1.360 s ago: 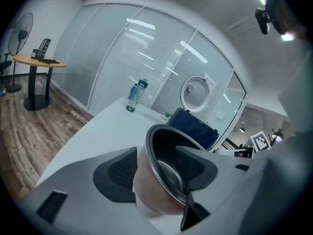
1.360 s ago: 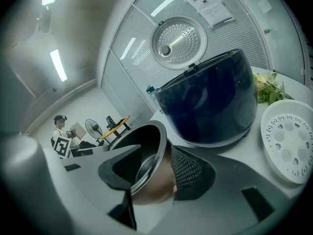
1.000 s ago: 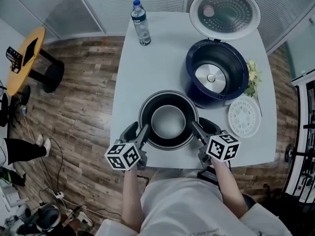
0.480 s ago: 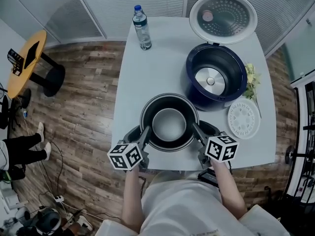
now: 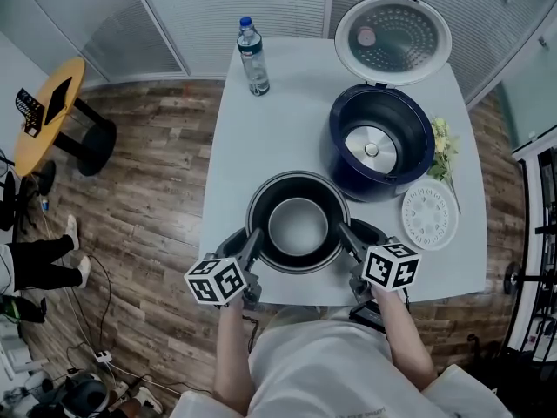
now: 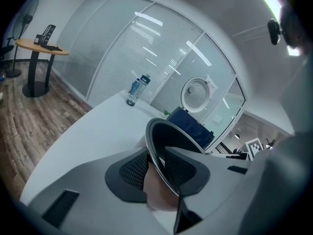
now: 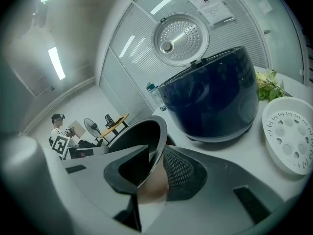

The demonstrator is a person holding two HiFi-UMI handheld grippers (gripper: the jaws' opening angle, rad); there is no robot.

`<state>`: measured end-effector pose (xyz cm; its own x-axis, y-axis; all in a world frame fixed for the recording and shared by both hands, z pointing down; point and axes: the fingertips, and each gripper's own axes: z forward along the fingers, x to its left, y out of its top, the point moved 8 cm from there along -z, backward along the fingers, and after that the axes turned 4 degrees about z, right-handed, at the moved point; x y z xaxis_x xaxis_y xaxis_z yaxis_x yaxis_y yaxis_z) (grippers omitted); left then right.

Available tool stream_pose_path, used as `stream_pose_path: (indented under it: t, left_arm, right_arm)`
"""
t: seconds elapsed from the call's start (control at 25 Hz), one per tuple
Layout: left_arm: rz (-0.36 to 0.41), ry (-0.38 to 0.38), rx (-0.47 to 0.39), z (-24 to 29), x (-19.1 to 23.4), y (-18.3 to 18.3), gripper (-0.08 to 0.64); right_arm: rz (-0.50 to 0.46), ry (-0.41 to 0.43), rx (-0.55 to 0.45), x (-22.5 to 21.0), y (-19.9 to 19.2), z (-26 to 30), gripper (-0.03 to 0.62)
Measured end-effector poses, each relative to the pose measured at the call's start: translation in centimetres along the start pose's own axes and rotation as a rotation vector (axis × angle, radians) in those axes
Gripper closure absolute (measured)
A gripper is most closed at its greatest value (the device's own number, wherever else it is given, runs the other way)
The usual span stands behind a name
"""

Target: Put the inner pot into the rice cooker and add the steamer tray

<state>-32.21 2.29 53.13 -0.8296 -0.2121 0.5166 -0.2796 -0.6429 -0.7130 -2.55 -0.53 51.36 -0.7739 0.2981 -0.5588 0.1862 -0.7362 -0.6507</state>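
The dark inner pot (image 5: 298, 225) sits on the white table (image 5: 261, 138) near its front edge. My left gripper (image 5: 252, 238) has just been closing, and its pads now clamp the pot's left rim (image 6: 155, 146). My right gripper (image 5: 345, 233) has also closed, pinching the right rim (image 7: 155, 146) between its pads. The navy rice cooker (image 5: 383, 142) stands open behind the pot to the right, with its lid (image 5: 393, 35) raised and its heating plate showing. The white perforated steamer tray (image 5: 430, 215) lies flat to the right of the pot, next to the cooker.
A water bottle (image 5: 254, 57) stands at the table's far left. Some greenery (image 5: 444, 146) lies right of the cooker. A yellow round side table (image 5: 43, 107) stands on the wood floor at left. In the right gripper view the cooker (image 7: 210, 102) and the tray (image 7: 288, 136) are close ahead.
Both grippers' jaws have narrowed onto the pot's rim. The pot and both hands have stayed where they were on the table.
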Motion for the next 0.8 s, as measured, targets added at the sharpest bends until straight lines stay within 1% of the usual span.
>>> stream_pose_path:
  t: [0.4, 0.64, 0.8]
  left_arm:
    - [0.023, 0.008, -0.066, -1.2, -0.5, 2.7, 0.460]
    - [0.012, 0.005, -0.115, -1.3, -0.7, 4.2, 0.466]
    - [0.006, 0.011, -0.141, -1.5, -1.0, 5.1, 0.468]
  right_arm:
    - [-0.026, 0.035, -0.042, 1.8, 2.0, -0.3, 0.492]
    - [-0.055, 0.047, -0.076, 2.7, 3.9, -0.5, 0.495]
    - [-0.074, 0.071, -0.094, 3.2, 5.1, -0.6, 0.497]
